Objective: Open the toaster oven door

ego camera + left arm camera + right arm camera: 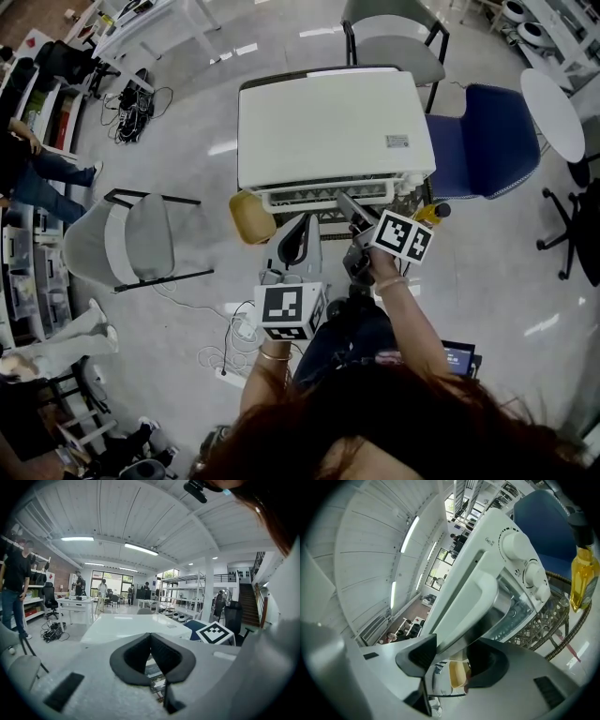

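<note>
A white toaster oven [328,127] sits on a wire stand [543,625] in an open workshop, its door facing the seated person and still closed. A blue chair [487,141] stands just beside it. The right gripper [450,651] reaches the front of the oven, its jaws clamped either side of the door handle [473,597]. The left gripper [151,641] hangs lower, well short of the oven, its jaws pressed together on nothing. A bottle of yellow oil [582,578] stands on the stand at the oven's knob end.
</note>
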A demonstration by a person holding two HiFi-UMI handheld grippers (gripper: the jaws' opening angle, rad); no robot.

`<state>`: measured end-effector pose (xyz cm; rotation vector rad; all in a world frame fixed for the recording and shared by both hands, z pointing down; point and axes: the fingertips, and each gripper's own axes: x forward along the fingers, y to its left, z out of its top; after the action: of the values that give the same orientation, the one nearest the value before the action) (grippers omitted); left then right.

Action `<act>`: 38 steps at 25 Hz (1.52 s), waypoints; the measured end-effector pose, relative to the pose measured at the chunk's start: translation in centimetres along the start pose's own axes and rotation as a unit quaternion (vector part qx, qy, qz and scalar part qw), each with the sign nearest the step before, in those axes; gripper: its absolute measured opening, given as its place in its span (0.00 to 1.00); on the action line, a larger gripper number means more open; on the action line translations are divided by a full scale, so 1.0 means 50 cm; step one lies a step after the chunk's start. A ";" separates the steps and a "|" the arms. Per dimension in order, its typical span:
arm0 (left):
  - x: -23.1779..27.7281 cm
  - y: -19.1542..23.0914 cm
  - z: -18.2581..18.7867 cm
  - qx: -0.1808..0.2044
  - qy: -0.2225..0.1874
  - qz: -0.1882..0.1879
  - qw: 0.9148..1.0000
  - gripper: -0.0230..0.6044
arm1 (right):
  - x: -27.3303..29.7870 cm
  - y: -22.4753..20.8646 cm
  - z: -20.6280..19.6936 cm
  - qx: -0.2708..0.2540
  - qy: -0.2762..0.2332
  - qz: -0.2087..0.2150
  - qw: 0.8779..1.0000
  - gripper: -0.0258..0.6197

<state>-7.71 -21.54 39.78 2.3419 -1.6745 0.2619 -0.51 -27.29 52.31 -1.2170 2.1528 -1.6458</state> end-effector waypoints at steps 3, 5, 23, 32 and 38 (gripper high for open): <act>-0.004 -0.002 0.000 0.000 -0.001 0.000 1.000 0.06 | -0.005 -0.004 -0.006 0.002 0.004 -0.004 1.000 0.33; -0.011 -0.002 0.001 0.000 -0.002 0.000 1.000 0.06 | -0.008 -0.003 -0.012 0.002 0.007 -0.006 1.000 0.33; -0.061 -0.015 -0.001 0.000 -0.007 0.000 1.000 0.06 | -0.046 -0.016 -0.074 0.003 0.033 -0.020 0.999 0.35; -0.073 -0.032 -0.010 0.001 -0.007 0.000 1.000 0.06 | -0.063 -0.038 -0.107 0.008 0.050 -0.028 0.998 0.35; -0.082 -0.036 -0.017 -0.001 -0.007 0.004 1.000 0.06 | -0.073 -0.052 -0.124 0.011 0.058 -0.034 0.998 0.35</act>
<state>-7.37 -17.02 39.23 2.3414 -1.6902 0.2470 -0.42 -20.44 55.70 -1.2296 2.1771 -1.8043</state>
